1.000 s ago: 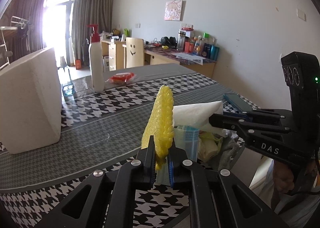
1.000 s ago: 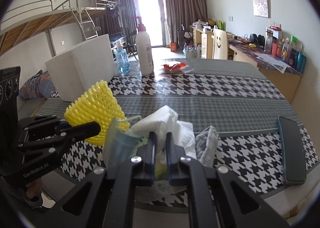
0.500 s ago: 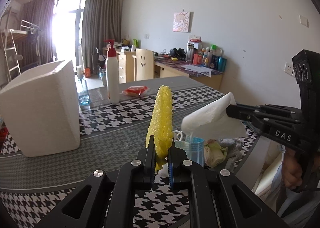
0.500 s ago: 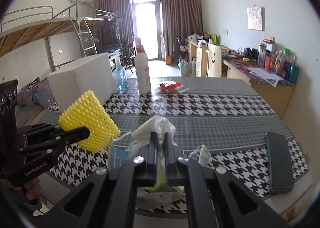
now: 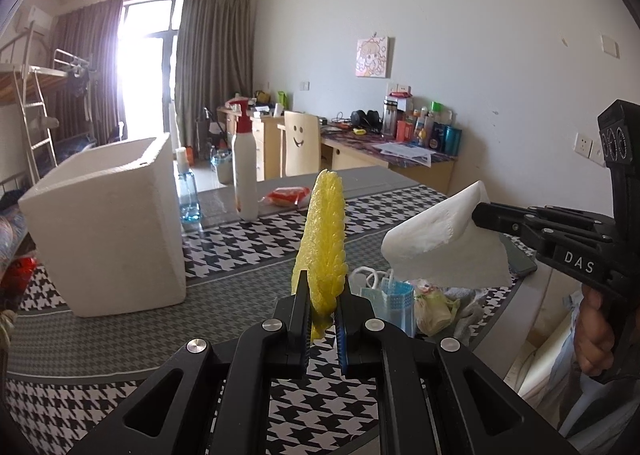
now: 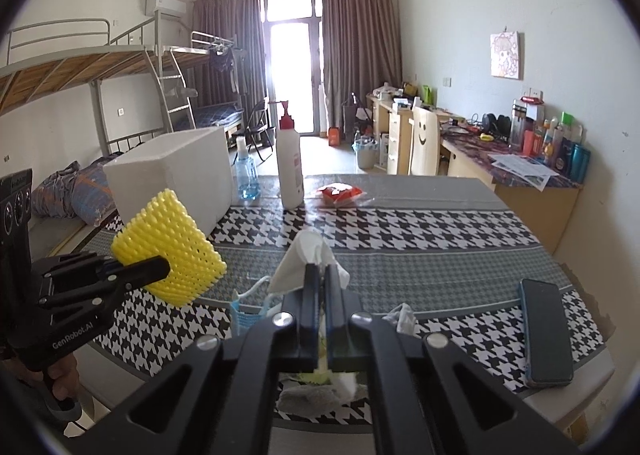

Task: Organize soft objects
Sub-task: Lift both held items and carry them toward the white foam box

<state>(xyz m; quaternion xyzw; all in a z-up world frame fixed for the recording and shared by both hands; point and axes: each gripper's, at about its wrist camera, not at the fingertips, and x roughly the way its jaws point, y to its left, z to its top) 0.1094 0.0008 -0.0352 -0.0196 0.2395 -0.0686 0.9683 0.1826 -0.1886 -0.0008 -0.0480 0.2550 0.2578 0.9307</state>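
Each camera sits close behind its own jaws, looking forward and slightly down across the desk (image 5: 120, 339) toward the window (image 6: 292, 71). Both views share the white box (image 5: 108, 223), pump bottle (image 6: 290, 167) and far wall.

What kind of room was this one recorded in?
Most likely a dormitory or shared bedroom: a metal bunk bed with a ladder, a cluttered study desk along the wall, and a table in the middle.
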